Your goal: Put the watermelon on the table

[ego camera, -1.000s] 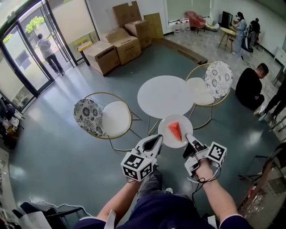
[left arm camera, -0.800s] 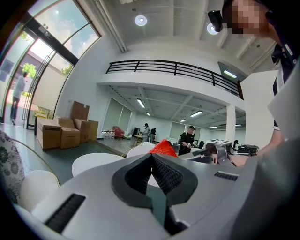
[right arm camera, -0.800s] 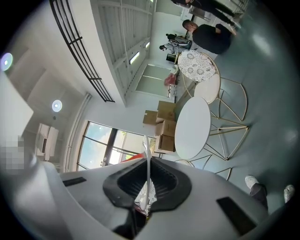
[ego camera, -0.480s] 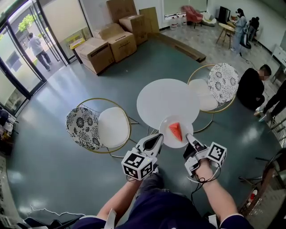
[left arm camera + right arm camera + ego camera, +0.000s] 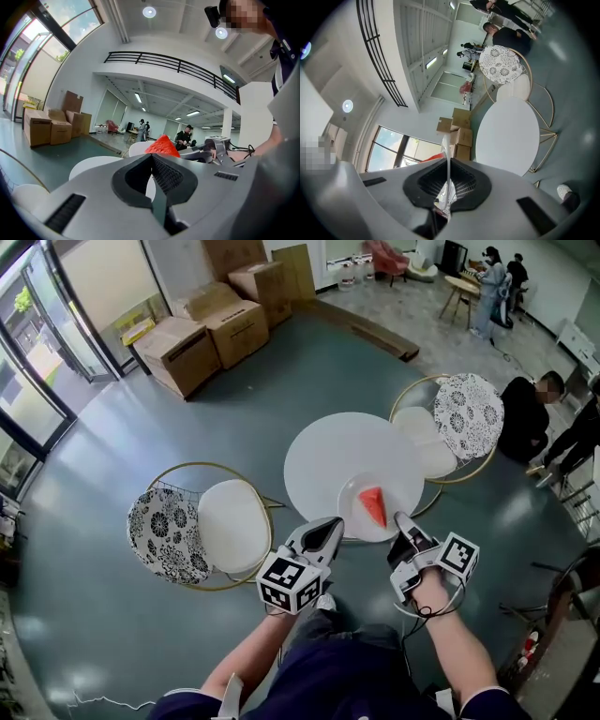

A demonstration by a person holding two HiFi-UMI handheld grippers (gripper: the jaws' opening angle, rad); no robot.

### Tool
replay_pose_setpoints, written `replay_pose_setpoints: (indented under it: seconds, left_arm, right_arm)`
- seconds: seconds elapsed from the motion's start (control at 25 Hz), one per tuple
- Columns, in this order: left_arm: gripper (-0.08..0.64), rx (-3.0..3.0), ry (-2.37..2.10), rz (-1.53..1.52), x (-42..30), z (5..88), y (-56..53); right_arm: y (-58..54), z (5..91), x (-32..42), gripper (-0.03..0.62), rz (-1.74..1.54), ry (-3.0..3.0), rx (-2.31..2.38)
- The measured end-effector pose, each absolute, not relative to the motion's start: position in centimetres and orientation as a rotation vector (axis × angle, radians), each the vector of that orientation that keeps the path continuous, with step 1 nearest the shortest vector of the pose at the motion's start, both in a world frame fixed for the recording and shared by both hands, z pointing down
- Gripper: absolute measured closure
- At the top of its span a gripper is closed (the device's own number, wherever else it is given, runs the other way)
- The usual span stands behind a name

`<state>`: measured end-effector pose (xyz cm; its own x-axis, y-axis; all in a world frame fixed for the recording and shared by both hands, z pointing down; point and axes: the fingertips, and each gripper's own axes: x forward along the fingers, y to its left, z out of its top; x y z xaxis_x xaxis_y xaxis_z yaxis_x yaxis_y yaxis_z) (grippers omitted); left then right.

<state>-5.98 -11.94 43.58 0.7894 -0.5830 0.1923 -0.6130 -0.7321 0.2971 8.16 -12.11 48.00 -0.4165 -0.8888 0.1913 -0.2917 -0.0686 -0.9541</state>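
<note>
The round white table (image 5: 323, 460) stands just ahead of us, with a chair (image 5: 232, 512) at each side. Between the two tongs we carry a white plate (image 5: 352, 518). In the head view it lies over the near edge of the table, but we cannot tell if it touches the top. The watermelon (image 5: 373, 507) slice lies in the middle of the plate. The left gripper (image 5: 332, 522) is closed on the left rim, and the right gripper (image 5: 402, 519) pinches the thin right rim. We think both hands should go forward together and lower the plate level, so the slice does not slide. They should let go only when the plate rests fully on the table.
</note>
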Motion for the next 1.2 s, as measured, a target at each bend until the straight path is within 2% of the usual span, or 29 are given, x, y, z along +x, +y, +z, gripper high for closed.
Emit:
replay_pose_setpoints:
  seconds: [0.48,1.2]
  left_arm:
    - [0.555,2.597,-0.892,0.163,-6.3,46.4,-16.2]
    - [0.555,2.565,-0.922,0.262,-2.1,51.9,-19.8]
  right_arm:
    - [-16.9,50.9,10.2,0.578,-1.519,1.66,-1.366]
    - [-23.3,64.0,12.7,0.578,-1.765,1.633,-1.398]
